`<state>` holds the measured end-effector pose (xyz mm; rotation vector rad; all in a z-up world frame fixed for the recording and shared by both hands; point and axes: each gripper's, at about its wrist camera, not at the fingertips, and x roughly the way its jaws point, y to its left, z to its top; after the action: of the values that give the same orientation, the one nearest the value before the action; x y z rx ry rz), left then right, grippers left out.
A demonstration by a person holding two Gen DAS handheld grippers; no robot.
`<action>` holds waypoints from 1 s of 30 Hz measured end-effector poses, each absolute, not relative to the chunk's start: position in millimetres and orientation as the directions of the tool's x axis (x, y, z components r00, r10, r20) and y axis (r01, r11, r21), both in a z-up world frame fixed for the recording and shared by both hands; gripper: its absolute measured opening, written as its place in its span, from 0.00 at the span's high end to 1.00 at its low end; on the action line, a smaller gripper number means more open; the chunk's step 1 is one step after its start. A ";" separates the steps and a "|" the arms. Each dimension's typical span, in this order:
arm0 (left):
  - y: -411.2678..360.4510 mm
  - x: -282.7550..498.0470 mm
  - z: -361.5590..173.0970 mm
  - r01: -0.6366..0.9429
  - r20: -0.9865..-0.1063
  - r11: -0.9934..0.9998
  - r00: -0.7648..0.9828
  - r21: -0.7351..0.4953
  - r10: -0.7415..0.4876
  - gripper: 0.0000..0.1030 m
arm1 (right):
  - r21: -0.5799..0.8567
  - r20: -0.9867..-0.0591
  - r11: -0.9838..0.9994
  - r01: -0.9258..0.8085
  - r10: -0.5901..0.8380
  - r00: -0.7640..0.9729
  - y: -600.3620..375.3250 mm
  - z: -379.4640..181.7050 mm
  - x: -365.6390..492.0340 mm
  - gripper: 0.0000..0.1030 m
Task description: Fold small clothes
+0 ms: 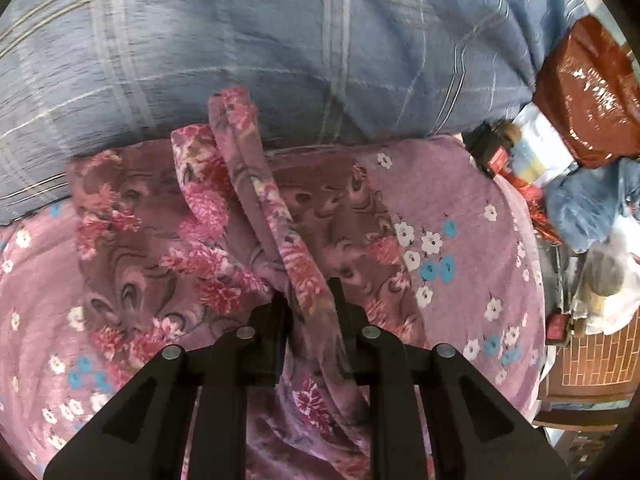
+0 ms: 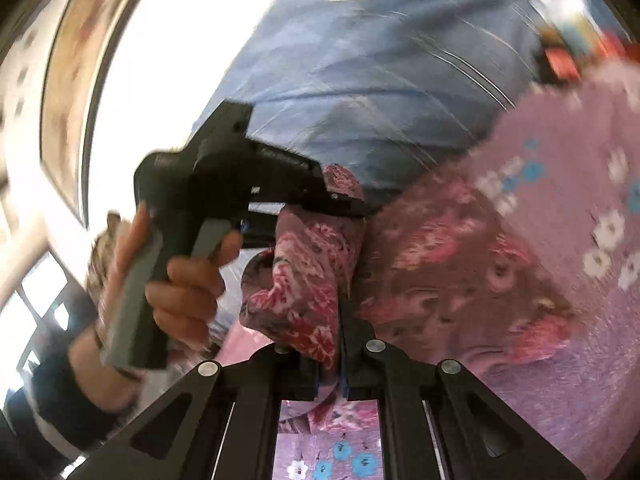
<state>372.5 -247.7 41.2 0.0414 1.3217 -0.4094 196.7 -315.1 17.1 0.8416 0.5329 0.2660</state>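
A small purple garment [image 1: 208, 248] with pink flowers lies on a mauve bedsheet [image 1: 472, 208] with white and blue flowers. My left gripper [image 1: 308, 300] is shut on a bunched fold of the garment, which rises between its fingers. In the right wrist view my right gripper [image 2: 328, 344] is shut on another bunched edge of the same garment [image 2: 304, 280] and lifts it. The left gripper [image 2: 348, 204] shows there too, held by a hand [image 2: 184, 292], clamping the cloth just above. That view is blurred.
A blue checked pillow or blanket [image 1: 248, 48] lies behind the garment. A brown shiny bag [image 1: 588, 96], packets and a white plastic bag [image 1: 616, 280] sit off the bed's right edge. A bright window [image 2: 168, 60] is at left in the right wrist view.
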 end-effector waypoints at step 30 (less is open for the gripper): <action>-74.7 371.1 17.9 -0.074 -0.801 0.809 0.220 -0.583 -0.557 0.40 | 0.756 -0.495 0.646 0.105 0.460 0.737 -400.9 41.3 327.5 0.52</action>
<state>371.1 -74.7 17.9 -0.5749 1.3241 -0.3601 327.5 -400.9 41.3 0.8616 0.7336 0.2235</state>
